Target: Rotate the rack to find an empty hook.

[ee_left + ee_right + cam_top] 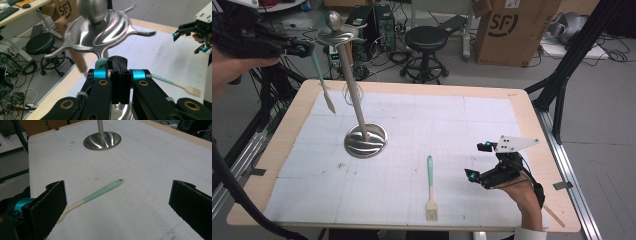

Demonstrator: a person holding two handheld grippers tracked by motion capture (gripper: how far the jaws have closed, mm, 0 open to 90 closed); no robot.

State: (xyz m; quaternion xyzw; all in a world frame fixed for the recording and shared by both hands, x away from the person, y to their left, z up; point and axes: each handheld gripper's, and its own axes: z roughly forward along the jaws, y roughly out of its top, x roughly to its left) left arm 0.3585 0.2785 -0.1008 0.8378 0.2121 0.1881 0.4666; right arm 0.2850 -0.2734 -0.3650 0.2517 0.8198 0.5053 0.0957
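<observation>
**Left tool lifts a brush by the metal stand; right tool idle over the second brush**

Left tool (302,48): raised at the far left corner of the surface (272,150), jaws clenched on the mint-green handle of a pastry brush (322,80). The brush hangs down and slightly tilted, wooden bristle end lowest, clear of the white gridded mat (462,125). In the left gripper view the green handle end (101,62) curls up just beside the closed jaws.

Metal stand (354,95): round steel base on the mat, a slim pole rising from it, topped by a ball and a dish with hook-like arms (105,35). The held brush is just beside those arms, on the stand's left in the high view; whether it touches them I cannot tell.

Right tool (484,162): low over the near right part of the mat, jaws released and standing wide, nothing between them.

Second pastry brush (430,187): flat on the mat, just left of the right tool, bristles toward the near edge. In the right gripper view it lies ahead (100,192), between the open jaws' line of sight.
</observation>
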